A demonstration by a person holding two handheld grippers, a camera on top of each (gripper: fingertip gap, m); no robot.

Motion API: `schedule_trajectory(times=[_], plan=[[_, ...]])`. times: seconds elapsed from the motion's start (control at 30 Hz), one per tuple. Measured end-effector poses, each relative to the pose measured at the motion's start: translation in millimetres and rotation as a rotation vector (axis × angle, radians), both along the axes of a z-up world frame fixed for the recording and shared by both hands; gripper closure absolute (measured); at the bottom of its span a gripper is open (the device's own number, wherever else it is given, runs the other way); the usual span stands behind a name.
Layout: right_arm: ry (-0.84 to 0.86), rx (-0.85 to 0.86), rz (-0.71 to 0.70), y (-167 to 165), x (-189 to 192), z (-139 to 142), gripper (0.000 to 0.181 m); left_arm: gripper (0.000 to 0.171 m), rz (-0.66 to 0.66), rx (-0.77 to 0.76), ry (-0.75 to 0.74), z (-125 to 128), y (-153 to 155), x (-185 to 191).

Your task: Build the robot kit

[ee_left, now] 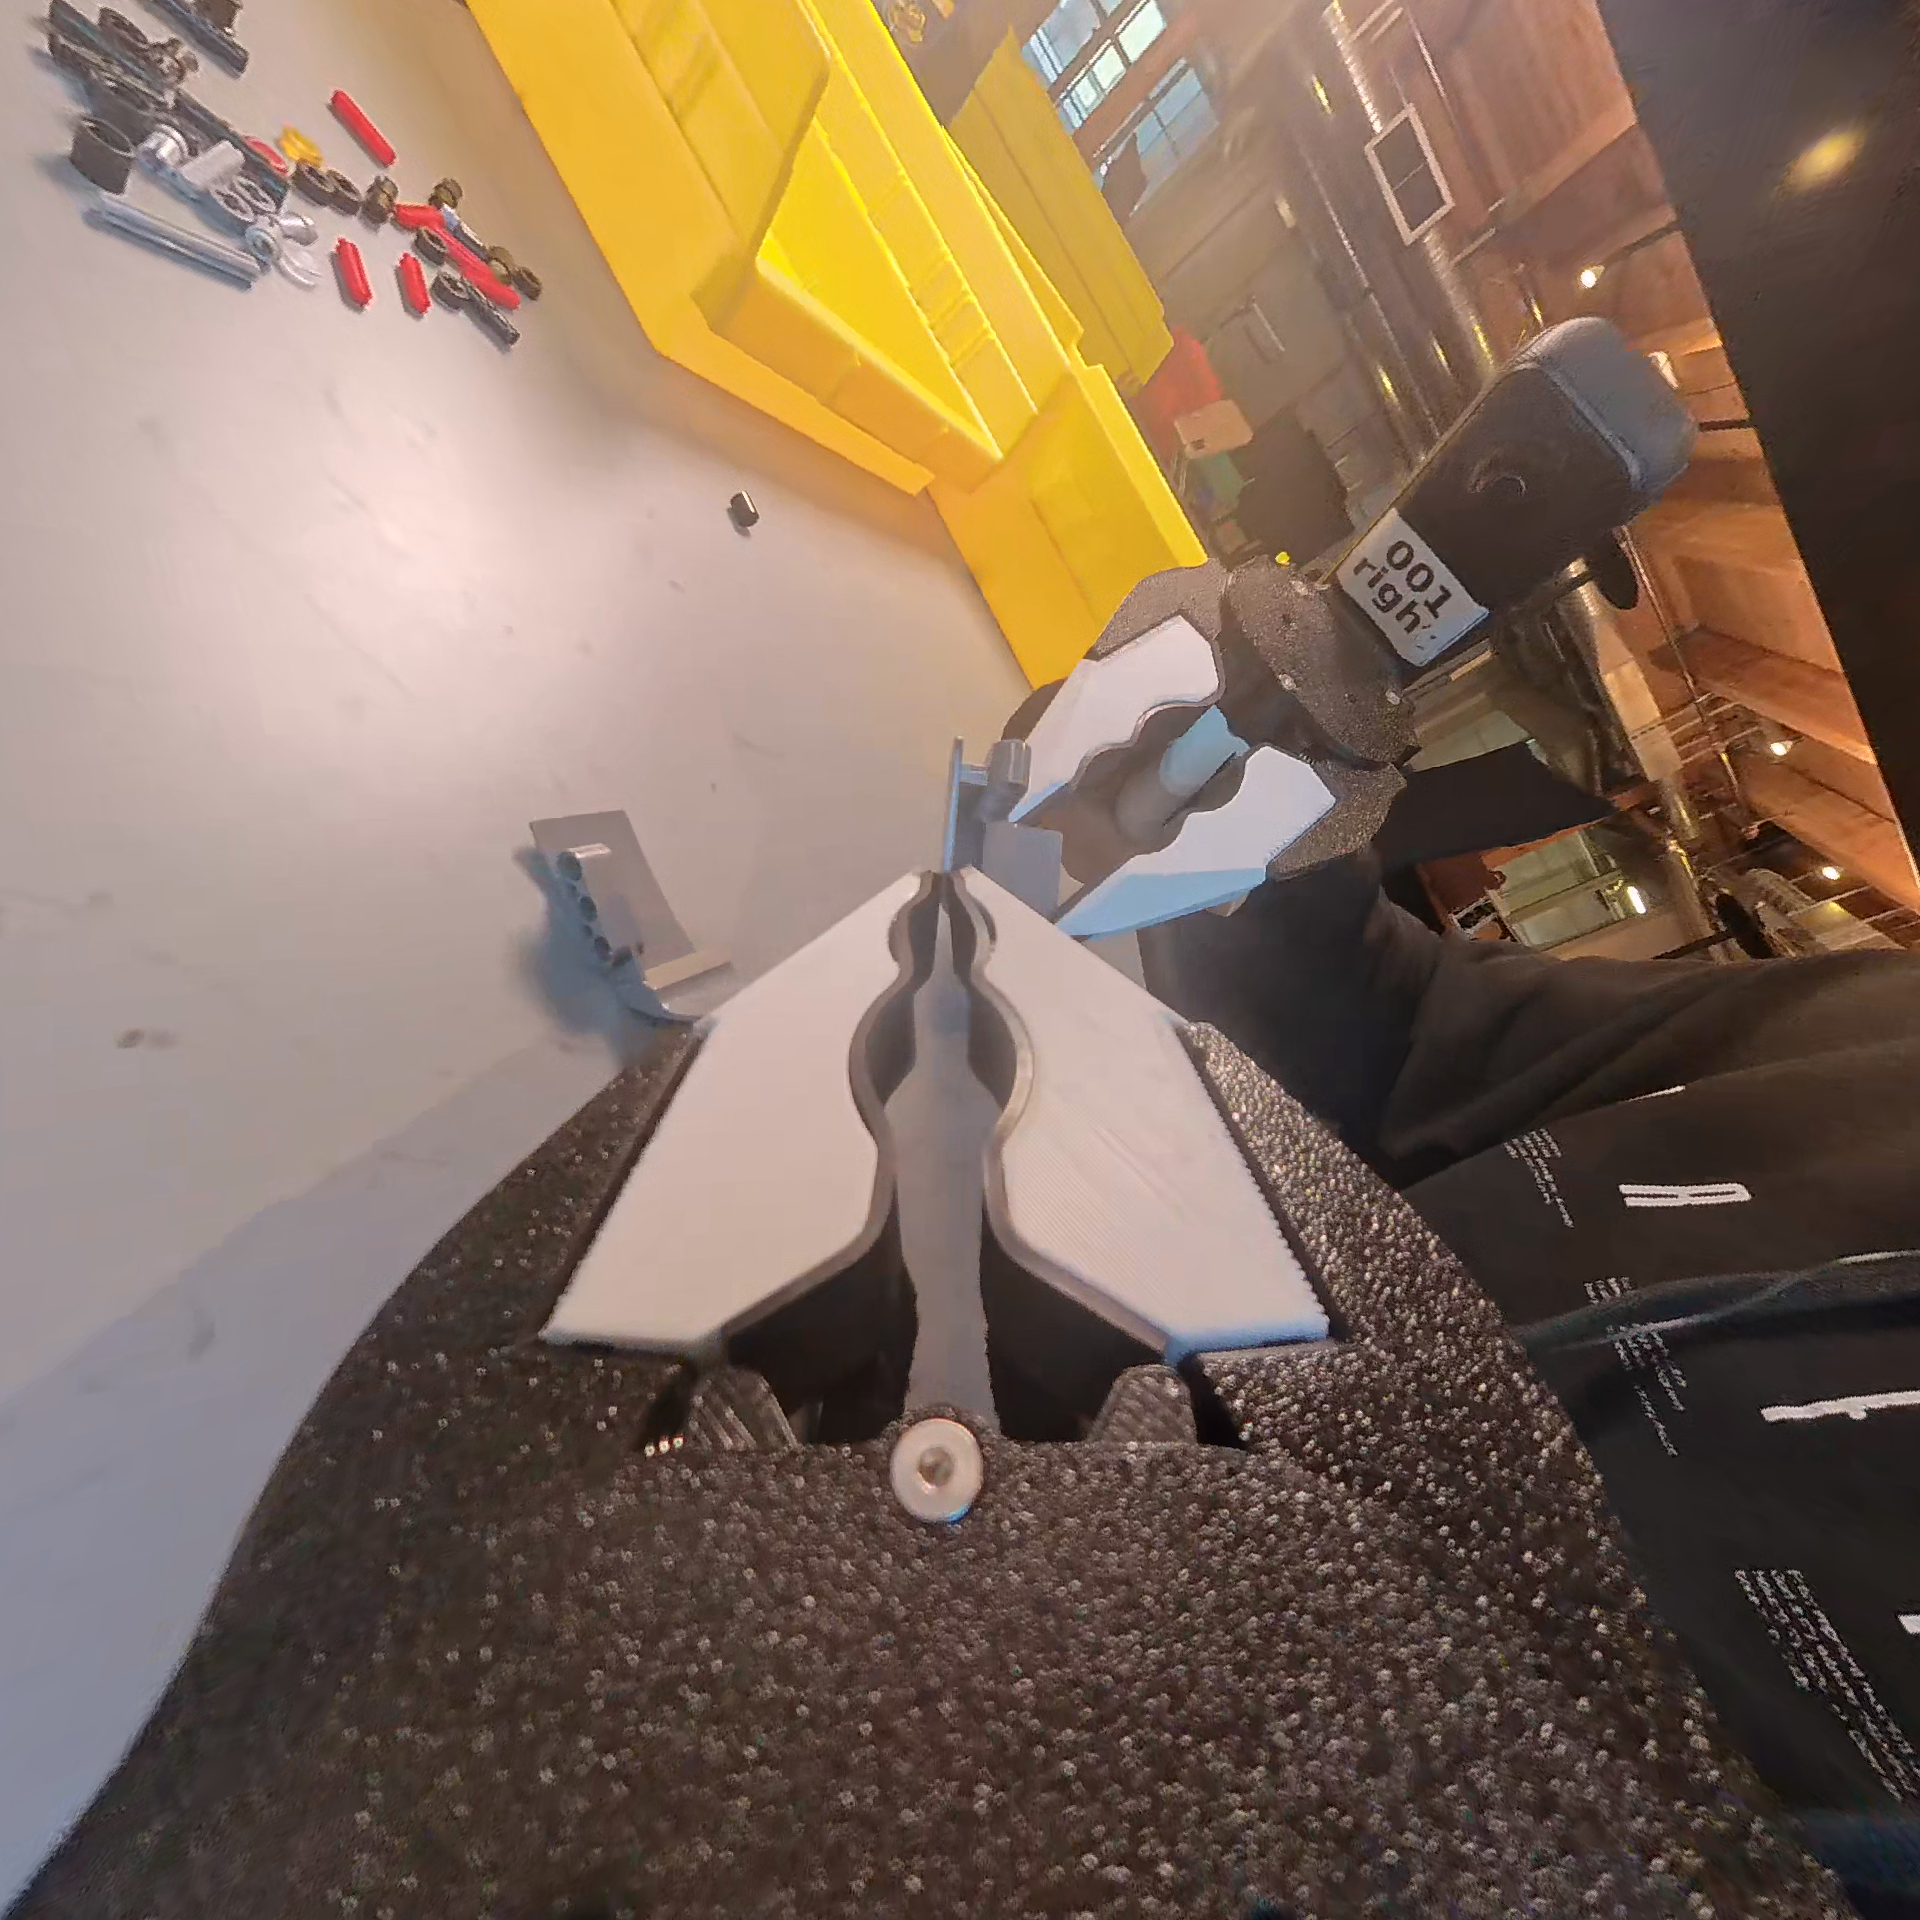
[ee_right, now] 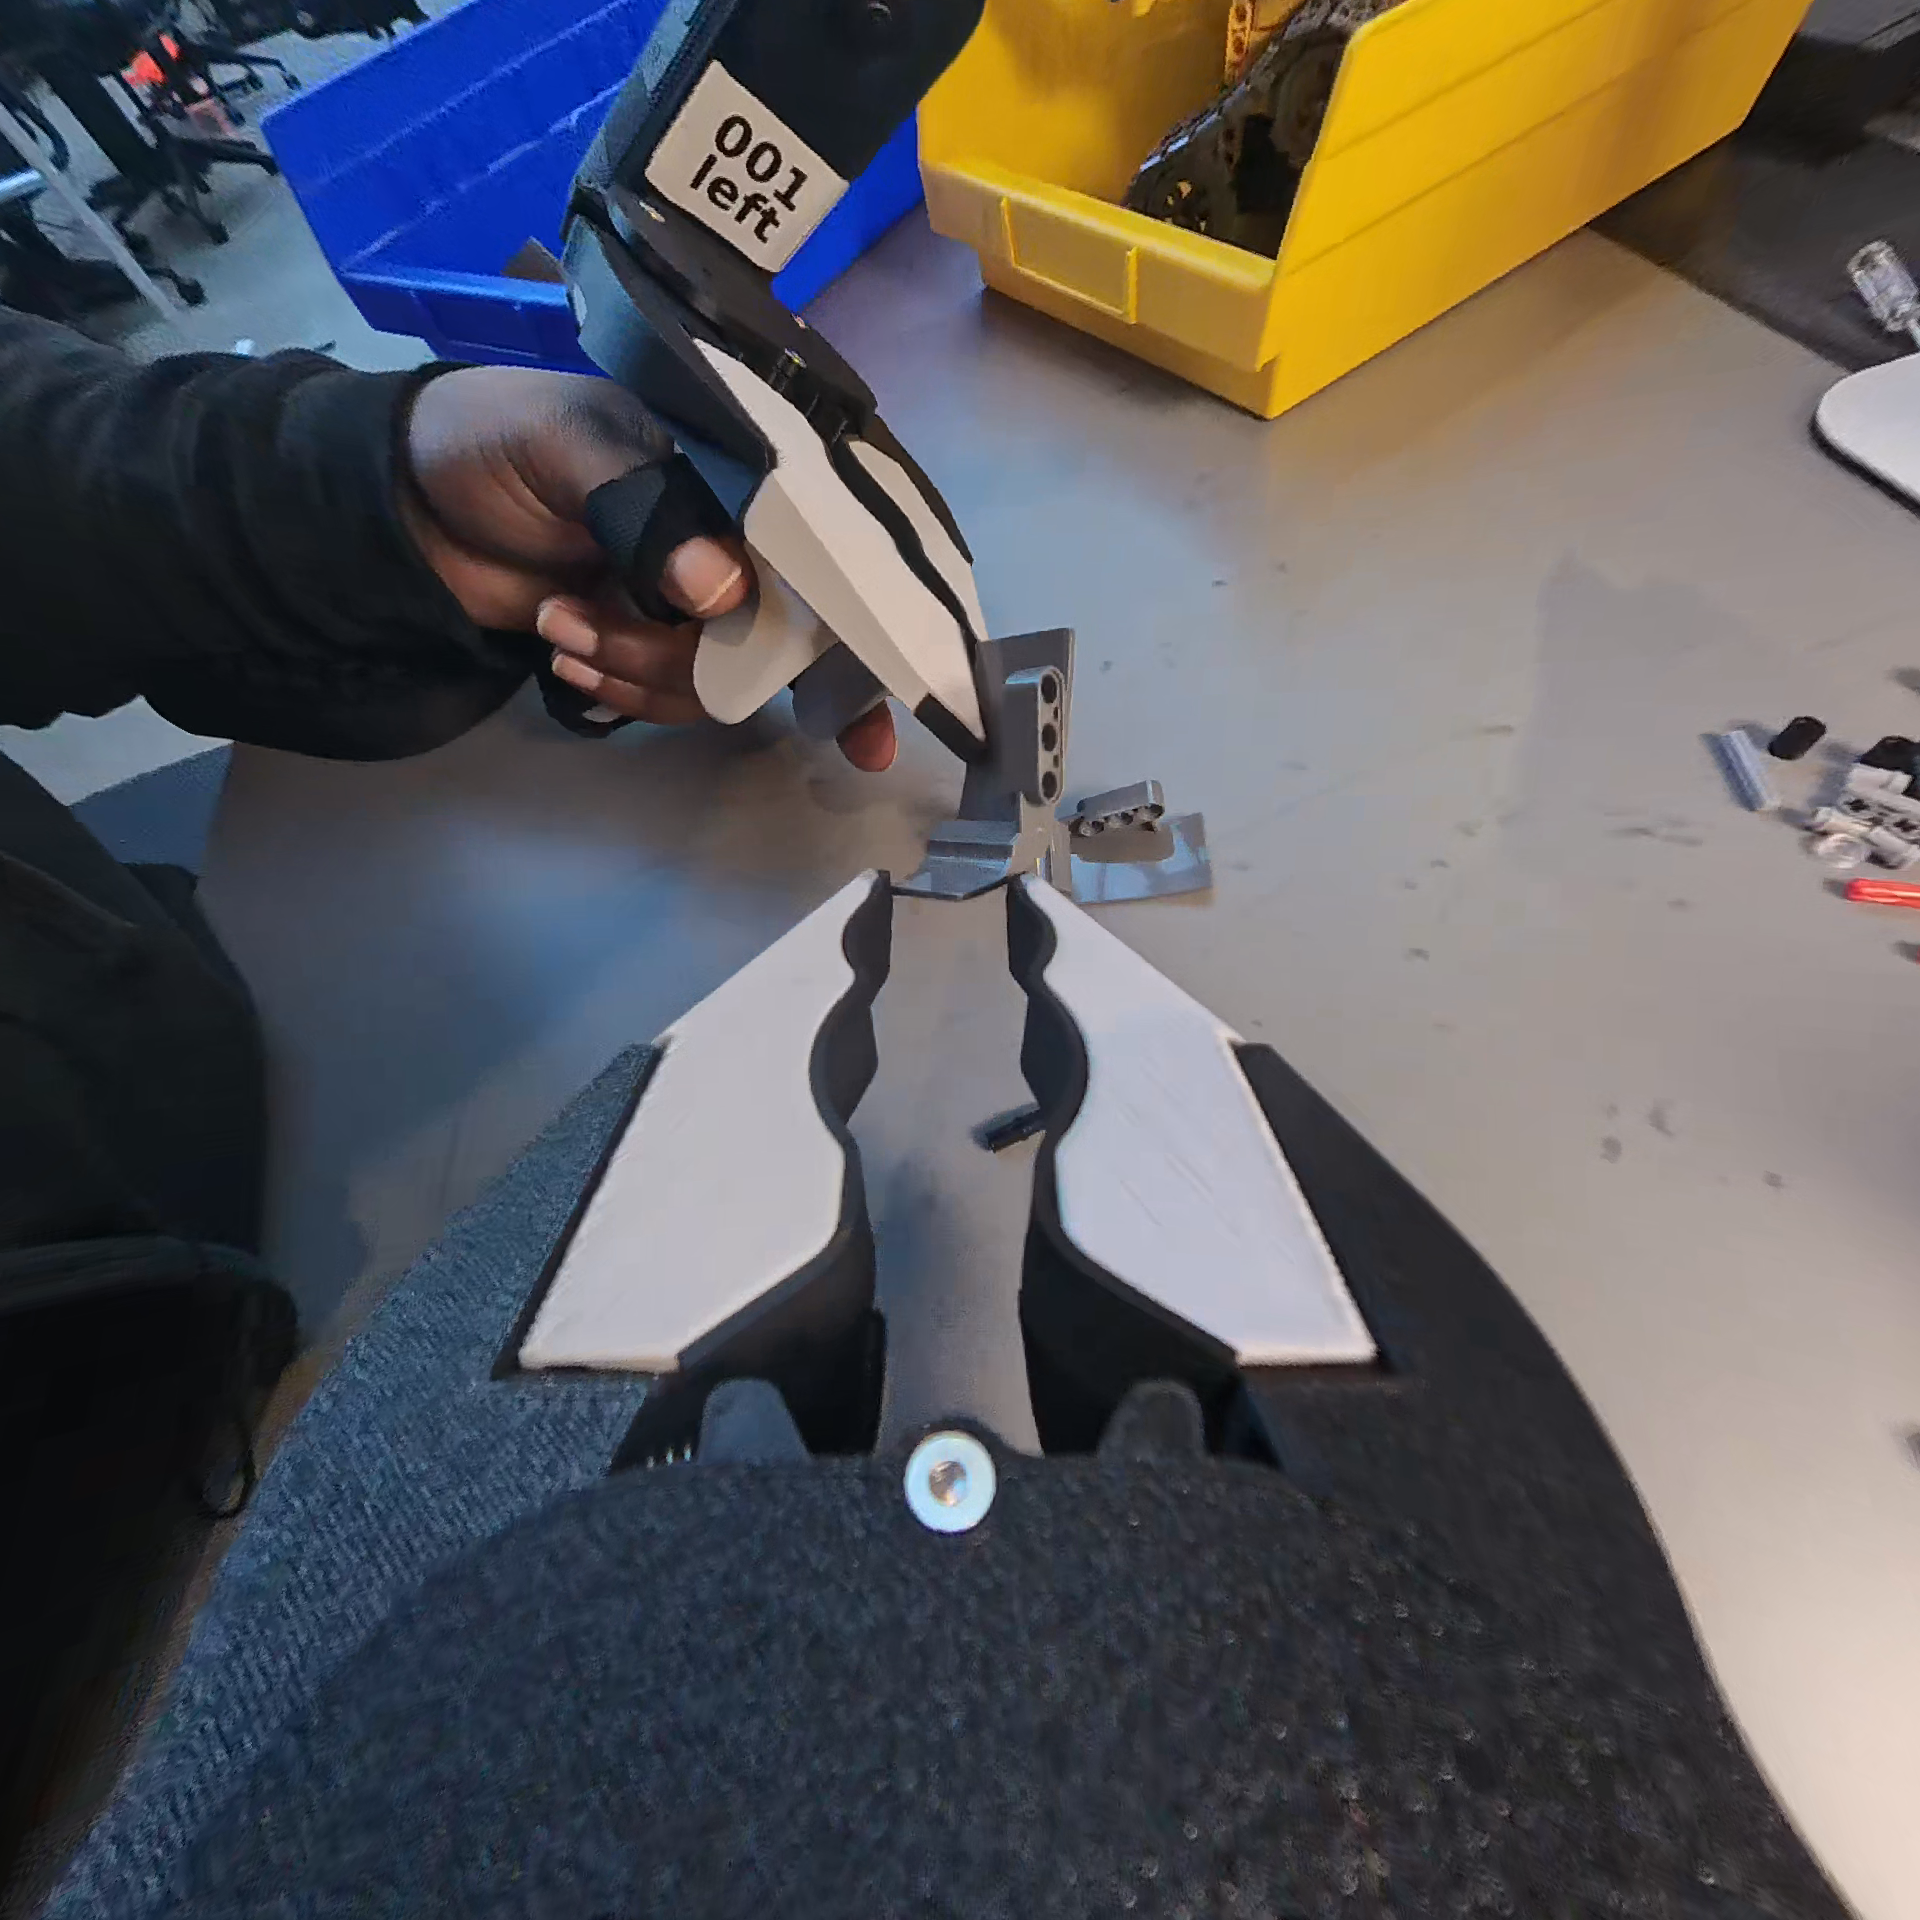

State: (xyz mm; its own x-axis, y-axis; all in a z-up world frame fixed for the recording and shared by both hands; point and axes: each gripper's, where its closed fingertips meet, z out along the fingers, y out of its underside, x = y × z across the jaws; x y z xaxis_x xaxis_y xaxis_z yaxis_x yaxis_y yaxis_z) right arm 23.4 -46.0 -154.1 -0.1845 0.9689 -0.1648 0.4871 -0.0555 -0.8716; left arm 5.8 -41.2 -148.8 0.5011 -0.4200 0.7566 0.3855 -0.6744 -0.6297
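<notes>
My left gripper (ee_left: pixel 940 881) is shut on a grey panel piece with a holed beam (ee_left: pixel 963 805), held upright on edge just above the grey table (ee_left: pixel 312 623). In the right wrist view the left gripper (ee_right: pixel 961 717) pinches that piece (ee_right: pixel 1039 717) from the left. My right gripper (ee_right: pixel 951 888) is open, its fingertips on either side of the piece's lower flange (ee_right: pixel 956 862), not closed on it. It shows in the left wrist view (ee_left: pixel 1039 873) just right of the held piece. A second grey panel (ee_right: pixel 1138 852) (ee_left: pixel 608 904) lies on the table close behind.
A yellow bin (ee_right: pixel 1195 260) with black tracked parts and a blue bin (ee_right: pixel 447 208) stand behind. Small loose parts lie in a pile (ee_left: pixel 291 197) (ee_right: pixel 1849 800). A black pin (ee_right: pixel 1008 1127) lies under my right gripper. Another black pin (ee_left: pixel 741 509) lies near the yellow bins (ee_left: pixel 831 260). The black pin (ee_right: pixel 1008 1127) is about 6 centimetres from my right fingertips.
</notes>
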Motion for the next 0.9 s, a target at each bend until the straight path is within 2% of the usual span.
schedule_trajectory(times=[0.03,0.07,0.23,0.5,0.6,0.67,0.83,0.9], plan=[[-0.004,0.007,0.001,0.3,0.8,0.0,0.162,0.171,0.000,-0.002,0.002,-0.9,-0.1,0.1],[0.000,0.009,0.004,0.8,1.9,1.3,0.173,0.170,-0.006,-0.004,0.011,-2.4,-0.6,0.8],[-0.026,-0.042,0.021,0.3,7.8,-1.4,0.173,0.171,-0.033,-0.003,0.052,-7.1,-2.3,6.5],[0.013,0.251,0.086,2.4,13.8,2.1,0.148,0.171,-0.056,-0.035,0.018,-9.7,-4.2,7.2],[0.010,0.313,0.073,0.6,9.8,-0.4,0.147,0.171,-0.070,-0.046,0.004,-10.4,-5.3,12.0],[0.000,0.352,0.040,4.7,7.2,-2.1,0.157,0.171,-0.075,-0.054,-0.006,-11.2,-6.0,13.7],[0.001,0.279,0.021,6.2,6.4,-0.5,0.158,0.170,-0.073,-0.048,-0.021,-8.9,-5.8,12.6],[0.004,0.225,0.009,8.0,6.7,0.5,0.158,0.164,-0.053,-0.037,-0.022,-7.3,-3.3,8.0]])
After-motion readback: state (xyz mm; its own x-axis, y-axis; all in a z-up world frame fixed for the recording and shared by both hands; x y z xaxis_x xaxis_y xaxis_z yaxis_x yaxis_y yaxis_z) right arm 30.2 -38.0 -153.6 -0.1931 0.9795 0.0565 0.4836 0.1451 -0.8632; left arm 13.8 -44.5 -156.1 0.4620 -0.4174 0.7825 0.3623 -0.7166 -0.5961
